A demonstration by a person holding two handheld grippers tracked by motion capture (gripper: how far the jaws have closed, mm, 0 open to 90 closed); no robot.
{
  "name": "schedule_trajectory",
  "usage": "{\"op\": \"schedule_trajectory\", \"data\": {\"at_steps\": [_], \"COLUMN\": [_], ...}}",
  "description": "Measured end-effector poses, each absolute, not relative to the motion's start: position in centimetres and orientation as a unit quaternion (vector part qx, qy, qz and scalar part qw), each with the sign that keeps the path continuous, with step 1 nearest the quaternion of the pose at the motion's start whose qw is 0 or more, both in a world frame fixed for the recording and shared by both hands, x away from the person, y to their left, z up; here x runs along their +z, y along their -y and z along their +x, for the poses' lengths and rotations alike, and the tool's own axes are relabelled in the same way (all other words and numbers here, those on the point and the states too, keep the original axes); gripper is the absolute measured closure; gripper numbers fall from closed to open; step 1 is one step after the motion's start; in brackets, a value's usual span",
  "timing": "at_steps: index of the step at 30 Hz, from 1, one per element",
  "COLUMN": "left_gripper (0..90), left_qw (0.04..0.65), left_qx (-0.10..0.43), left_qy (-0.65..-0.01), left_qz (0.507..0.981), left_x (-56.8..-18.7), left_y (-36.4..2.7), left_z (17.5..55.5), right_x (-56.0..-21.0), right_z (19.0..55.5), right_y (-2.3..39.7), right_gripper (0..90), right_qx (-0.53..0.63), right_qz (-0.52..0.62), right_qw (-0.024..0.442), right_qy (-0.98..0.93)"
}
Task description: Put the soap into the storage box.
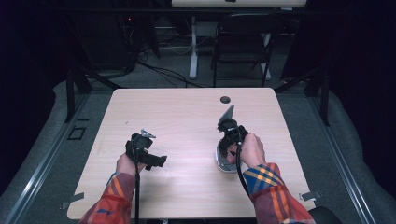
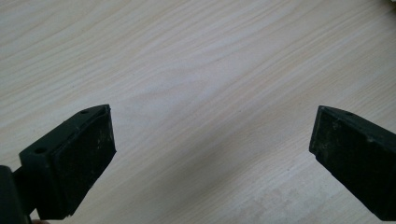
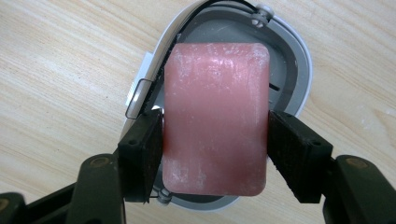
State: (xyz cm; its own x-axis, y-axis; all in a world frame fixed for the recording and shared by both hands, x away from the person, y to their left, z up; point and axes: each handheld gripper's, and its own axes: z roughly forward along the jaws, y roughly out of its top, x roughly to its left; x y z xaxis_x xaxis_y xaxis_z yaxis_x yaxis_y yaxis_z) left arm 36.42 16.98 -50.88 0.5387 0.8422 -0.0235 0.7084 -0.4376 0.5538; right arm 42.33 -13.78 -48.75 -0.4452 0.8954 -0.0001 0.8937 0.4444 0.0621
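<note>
A pink bar of soap (image 3: 215, 116) sits between the two pads of my right gripper (image 3: 215, 149), which is shut on its long sides. Directly under it is a white and grey soap dish (image 3: 299, 60) with a wire clip at its left rim. I cannot tell whether the bar rests in the dish. In the high view the right gripper (image 1: 227, 148) points down over the dish (image 1: 223, 164) at the table's right. My left gripper (image 1: 159, 161) is held low over the left part of the table. Its jaws stand open (image 2: 212, 140) with bare wood between them.
The light wooden table (image 1: 187, 121) has a round cable hole (image 1: 225, 99) near its far edge. A black folding chair (image 1: 243, 42) and a white desk leg (image 1: 193, 46) stand beyond it, with cables on the floor. Dark curtains line both sides.
</note>
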Motion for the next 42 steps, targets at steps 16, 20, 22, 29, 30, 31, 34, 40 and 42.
{"op": "schedule_trajectory", "data": {"at_steps": [16,20,22,29,30,31,34,40,42], "left_gripper": [0.1,0.1,0.1,0.1,0.1,0.1,0.1,0.1,0.1], "left_qw": [0.26,0.26,0.26,0.262,0.261,0.262,0.261,0.261,0.261], "left_qx": [0.129,0.13,0.13,0.129,0.129,0.129,0.129,0.129,0.129], "left_qy": [-0.462,-0.463,-0.463,-0.464,-0.464,-0.464,-0.464,-0.463,-0.464], "left_qz": [0.838,0.838,0.837,0.837,0.836,0.836,0.837,0.837,0.837], "left_x": [-50.9,-50.9,-50.9,-50.9,-50.9,-50.9,-50.9,-50.9,-50.9], "left_y": [-17.0,-17.0,-17.0,-17.0,-17.0,-17.0,-17.0,-17.0,-17.0], "left_z": [36.4,36.4,36.4,36.4,36.4,36.4,36.4,36.4,36.4], "right_x": [-47.4,-46.9,-46.7,-45.5,-45.4,-45.4,-45.2,-45.2,-45.5], "right_z": [42.1,41.9,41.8,41.4,41.4,41.2,40.9,40.4,40.2], "right_y": [15.1,15.8,16.2,18.3,18.8,19.0,20.2,22.1,22.8], "right_gripper": [34.9,31.3,28.7,15.5,14.6,14.4,12.3,8.5,6.4], "right_qx": [0.052,0.066,0.07,0.082,0.079,0.087,0.095,0.103,0.108], "right_qz": [0.526,0.529,0.53,0.531,0.526,0.532,0.529,0.533,0.541], "right_qw": [0.028,0.033,0.036,0.053,0.054,0.061,0.069,0.077,0.083], "right_qy": [-0.849,-0.845,-0.844,-0.842,-0.845,-0.84,-0.84,-0.836,-0.83]}}
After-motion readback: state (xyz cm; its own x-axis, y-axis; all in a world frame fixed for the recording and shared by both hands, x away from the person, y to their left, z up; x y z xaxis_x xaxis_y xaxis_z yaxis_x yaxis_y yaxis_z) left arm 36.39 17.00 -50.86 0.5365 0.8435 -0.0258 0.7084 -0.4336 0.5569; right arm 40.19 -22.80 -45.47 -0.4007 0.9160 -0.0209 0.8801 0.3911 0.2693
